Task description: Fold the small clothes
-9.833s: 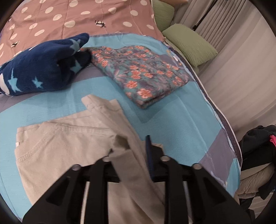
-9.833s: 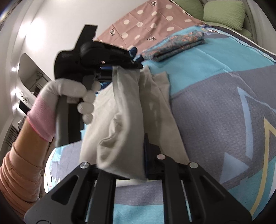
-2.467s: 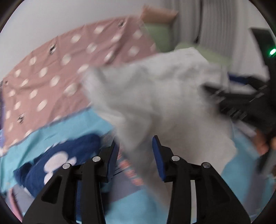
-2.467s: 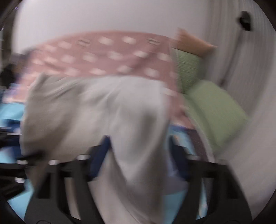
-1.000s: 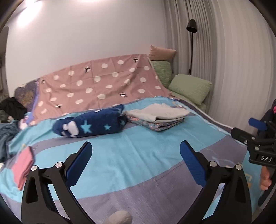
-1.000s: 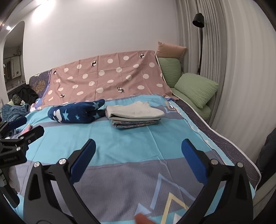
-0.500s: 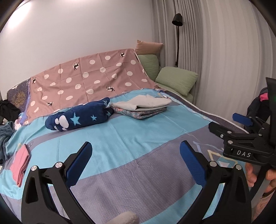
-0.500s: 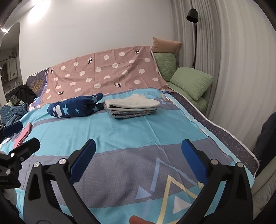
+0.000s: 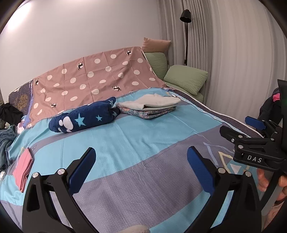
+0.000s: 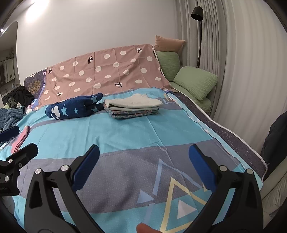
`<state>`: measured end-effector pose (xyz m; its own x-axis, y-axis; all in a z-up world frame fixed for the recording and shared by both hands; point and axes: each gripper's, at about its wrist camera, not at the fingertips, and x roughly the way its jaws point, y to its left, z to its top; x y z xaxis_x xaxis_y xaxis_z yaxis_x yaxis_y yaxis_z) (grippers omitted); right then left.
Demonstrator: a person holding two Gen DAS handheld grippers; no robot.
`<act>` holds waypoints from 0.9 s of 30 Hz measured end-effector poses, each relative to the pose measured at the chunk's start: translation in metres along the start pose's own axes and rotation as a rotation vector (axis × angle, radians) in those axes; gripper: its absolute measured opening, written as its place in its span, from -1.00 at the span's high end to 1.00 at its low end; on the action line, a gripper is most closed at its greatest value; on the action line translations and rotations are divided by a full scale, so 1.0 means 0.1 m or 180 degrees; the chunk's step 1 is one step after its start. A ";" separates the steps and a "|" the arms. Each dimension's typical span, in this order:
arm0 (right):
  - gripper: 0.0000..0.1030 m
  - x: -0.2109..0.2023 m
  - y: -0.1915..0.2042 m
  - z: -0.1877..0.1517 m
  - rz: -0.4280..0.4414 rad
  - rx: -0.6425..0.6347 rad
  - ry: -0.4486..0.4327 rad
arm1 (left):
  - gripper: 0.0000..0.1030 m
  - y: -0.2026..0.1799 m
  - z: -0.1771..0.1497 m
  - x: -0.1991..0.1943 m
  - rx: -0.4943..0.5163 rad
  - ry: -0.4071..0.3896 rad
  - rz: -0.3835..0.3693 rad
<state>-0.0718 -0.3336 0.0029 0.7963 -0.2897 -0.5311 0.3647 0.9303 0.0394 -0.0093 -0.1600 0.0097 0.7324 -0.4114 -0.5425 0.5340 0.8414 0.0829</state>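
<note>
A folded beige garment (image 9: 152, 102) (image 10: 132, 103) lies on top of a folded floral garment (image 9: 148, 112) (image 10: 132, 113) at the far side of the bed. Beside that stack sits a rolled navy star-print piece (image 9: 84, 117) (image 10: 73, 108). A folded pink cloth (image 9: 22, 168) (image 10: 18, 140) rests near the bed's left edge. My left gripper (image 9: 141, 164) is open and holds nothing, low over the near part of the bed. My right gripper (image 10: 143, 166) is open and holds nothing too; it also shows at the right of the left wrist view, held by a hand (image 9: 265, 181).
A blue and grey patterned bedspread (image 9: 143, 139) (image 10: 136, 136) covers the bed. A pink dotted sheet (image 9: 93, 75) and green pillows (image 10: 195, 82) lie at the head. A floor lamp (image 10: 197, 10) and curtains stand at the right. Dark clothes are piled at the far left (image 10: 19, 96).
Both grippers have let go of the beige garment, which now lies folded on the floral stack. They have opened wide and drawn back toward the near edge of the bed.
</note>
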 end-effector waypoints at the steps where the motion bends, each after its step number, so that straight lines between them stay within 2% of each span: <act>1: -0.96 0.00 0.00 0.00 0.0005 0.0001 0.0000 | -0.97 0.00 0.00 0.01 0.0007 0.0002 0.0008; 27: -0.96 -0.03 0.11 0.04 0.0005 -0.0109 -0.0055 | -0.97 0.08 -0.02 0.01 -0.0070 0.0008 0.0012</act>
<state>-0.0681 -0.3238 0.0085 0.8051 -0.2918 -0.5164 0.3470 0.9378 0.0111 -0.0056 -0.1530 0.0084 0.7333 -0.4074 -0.5443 0.5218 0.8505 0.0664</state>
